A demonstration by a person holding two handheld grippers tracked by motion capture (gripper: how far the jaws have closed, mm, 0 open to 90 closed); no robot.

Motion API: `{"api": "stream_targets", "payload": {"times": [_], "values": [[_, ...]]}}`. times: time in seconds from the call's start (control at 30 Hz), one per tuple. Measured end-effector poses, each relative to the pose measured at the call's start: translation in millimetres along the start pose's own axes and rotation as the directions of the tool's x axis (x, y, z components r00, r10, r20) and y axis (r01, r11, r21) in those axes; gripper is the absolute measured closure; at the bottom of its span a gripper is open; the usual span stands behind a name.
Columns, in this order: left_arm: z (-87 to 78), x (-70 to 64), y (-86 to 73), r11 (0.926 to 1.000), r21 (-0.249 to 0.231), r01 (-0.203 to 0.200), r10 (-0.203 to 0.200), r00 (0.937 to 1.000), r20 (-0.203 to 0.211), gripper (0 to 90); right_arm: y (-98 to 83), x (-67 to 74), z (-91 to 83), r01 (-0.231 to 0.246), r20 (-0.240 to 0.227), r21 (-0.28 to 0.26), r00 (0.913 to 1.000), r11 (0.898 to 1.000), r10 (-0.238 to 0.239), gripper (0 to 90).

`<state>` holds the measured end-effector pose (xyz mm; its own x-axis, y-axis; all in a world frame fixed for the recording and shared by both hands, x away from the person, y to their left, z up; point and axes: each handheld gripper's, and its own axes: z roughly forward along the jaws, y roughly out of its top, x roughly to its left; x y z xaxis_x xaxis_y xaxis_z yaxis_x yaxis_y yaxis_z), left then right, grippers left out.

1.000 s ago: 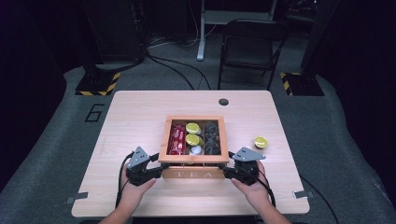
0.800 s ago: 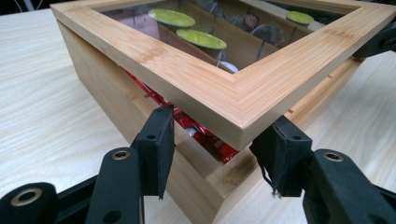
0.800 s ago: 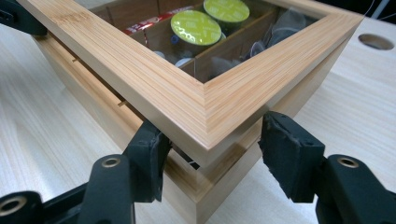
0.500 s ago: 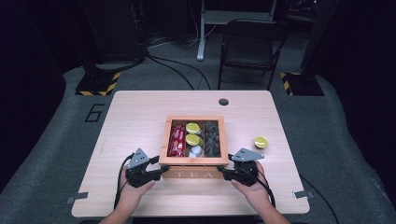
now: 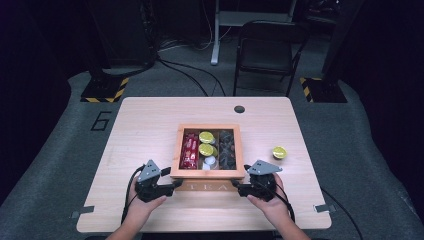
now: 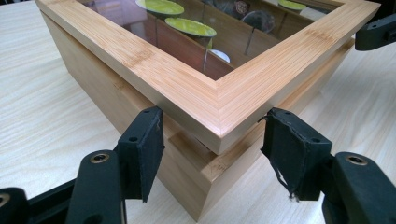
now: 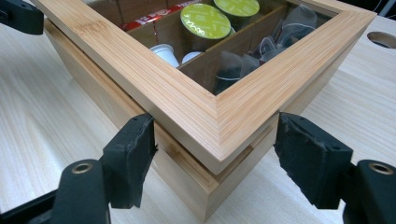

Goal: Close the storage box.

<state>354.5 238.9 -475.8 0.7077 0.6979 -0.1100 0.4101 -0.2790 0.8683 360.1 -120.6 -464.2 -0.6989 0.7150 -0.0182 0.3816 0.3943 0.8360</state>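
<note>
Jaws of the left gripper and right gripper have just been opening and now stand clear around the near corners of the wooden tea box. It sits mid-table, bamboo-framed, its glass lid showing pods and sachets. Both hands lie low at the near edge, pointing inward.

Lid hides box's front rim (partly).

Bench clearance around box
Wooden box blocked the centre between both tools; a lone capsule obstructed right side; left bench lay open.
</note>
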Motion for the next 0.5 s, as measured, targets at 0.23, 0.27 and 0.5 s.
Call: {"api": "stream_targets", "payload": {"times": [0.23, 0.27, 0.5], "values": [[-2.2, 4.2, -1.0, 0.9993, 0.000, 0.038, -0.038, 0.9993, 0.005, 31.5, 2.0, -0.7, -4.3, -0.011, -0.027, 0.008, 0.9996, 1.000, 0.011, 26.0], [-2.5, 4.2, -0.8, 0.9993, -0.006, 0.038, -0.038, 0.9993, 0.001, 31.1, 2.2, -1.9, -5.7, -0.013, -0.026, 0.004, 0.9996, 1.000, 0.013, 26.0], [-5.0, 4.0, 2.2, 0.9992, -0.028, 0.027, -0.027, 0.9996, -0.008, 29.9, 1.8, -9.5, -8.3, -0.062, -0.037, -0.023, 0.9975, 0.998, 0.061, 26.0]]}}
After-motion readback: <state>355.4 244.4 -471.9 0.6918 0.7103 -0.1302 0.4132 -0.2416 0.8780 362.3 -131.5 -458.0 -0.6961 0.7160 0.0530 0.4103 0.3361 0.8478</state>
